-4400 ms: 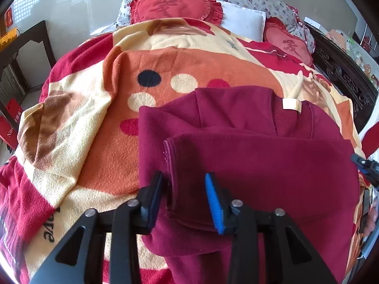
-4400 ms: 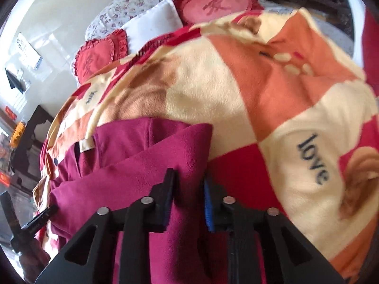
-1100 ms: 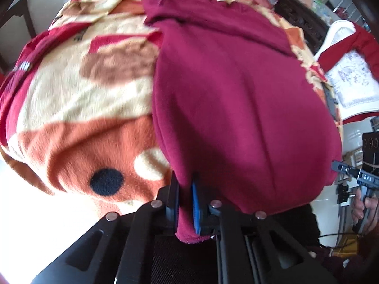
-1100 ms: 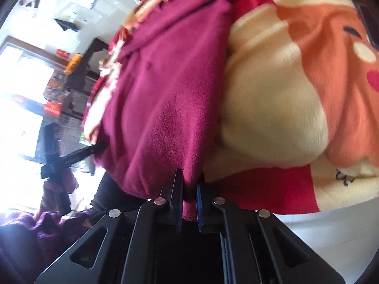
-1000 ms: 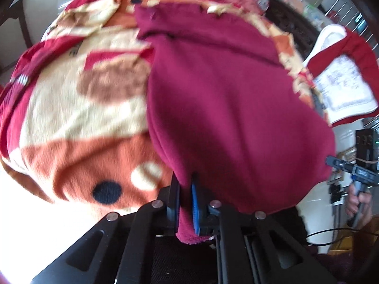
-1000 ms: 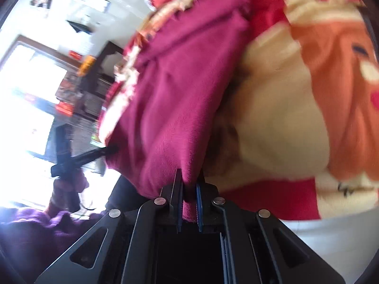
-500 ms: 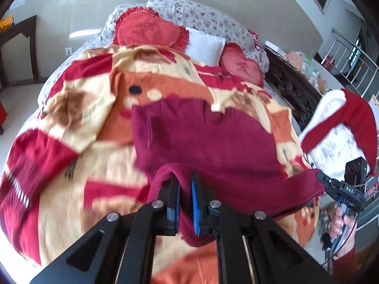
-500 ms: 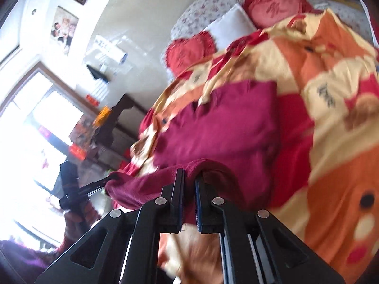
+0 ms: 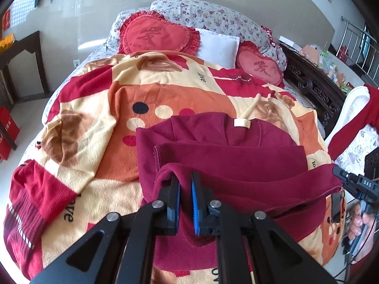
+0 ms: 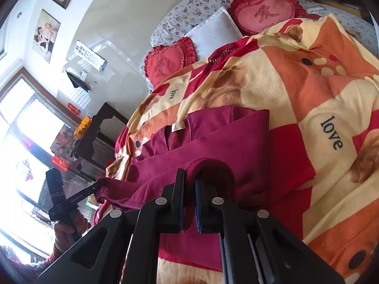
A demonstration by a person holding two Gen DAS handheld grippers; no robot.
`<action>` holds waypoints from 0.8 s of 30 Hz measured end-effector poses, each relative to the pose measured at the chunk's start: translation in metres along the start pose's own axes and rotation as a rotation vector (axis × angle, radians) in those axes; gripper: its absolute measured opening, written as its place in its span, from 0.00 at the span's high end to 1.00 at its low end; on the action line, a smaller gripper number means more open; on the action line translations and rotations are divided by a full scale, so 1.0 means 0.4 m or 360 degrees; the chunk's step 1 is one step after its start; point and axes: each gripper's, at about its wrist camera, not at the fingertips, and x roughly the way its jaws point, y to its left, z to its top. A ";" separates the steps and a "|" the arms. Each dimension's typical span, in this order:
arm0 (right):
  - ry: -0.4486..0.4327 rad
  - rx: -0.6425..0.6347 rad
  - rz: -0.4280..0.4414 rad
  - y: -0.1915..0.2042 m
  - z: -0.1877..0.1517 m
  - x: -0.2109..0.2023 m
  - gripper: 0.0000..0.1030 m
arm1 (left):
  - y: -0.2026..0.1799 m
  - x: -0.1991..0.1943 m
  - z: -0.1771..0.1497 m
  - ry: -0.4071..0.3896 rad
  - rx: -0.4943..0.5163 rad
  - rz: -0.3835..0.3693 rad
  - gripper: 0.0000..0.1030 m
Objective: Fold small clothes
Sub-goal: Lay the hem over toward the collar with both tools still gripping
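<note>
left gripper (image 9: 184, 196) clamped on maroon top (image 9: 236, 156) hem corner | right gripper (image 10: 189, 196) clamped on opposite corner | hem spans frame-wide; collar lies above, toward frame centre

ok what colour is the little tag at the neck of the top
Cream or off-white tag on the dark red top; the left wrist view shows it best.

Left gripper (image 9: 184, 184) sits low at six o'clock, fingers pointing toward twelve, jaws pinched nearly together on a fold of cloth. Right gripper (image 10: 189, 184) mirrors it, jaws clamped tight. Out at three o'clock in the left view, the right hand (image 9: 360, 222) grips its handle.
</note>
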 end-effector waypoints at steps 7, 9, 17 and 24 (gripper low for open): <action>-0.0015 -0.0014 -0.0023 0.004 0.009 -0.001 1.00 | 0.004 0.000 0.009 -0.0010 -0.0005 0.0004 0.92; -0.0021 -0.0016 -0.0023 0.007 0.013 -0.001 1.00 | 0.004 0.003 0.015 -0.0017 0.0000 0.0009 0.92; -0.0039 -0.0021 -0.0058 0.005 0.038 0.015 1.00 | 0.001 0.032 0.042 -0.0019 0.0007 0.0035 0.92; -0.0042 0.0016 -0.0104 -0.016 0.079 0.071 1.00 | 0.019 0.115 0.085 0.0028 -0.0071 0.0055 0.92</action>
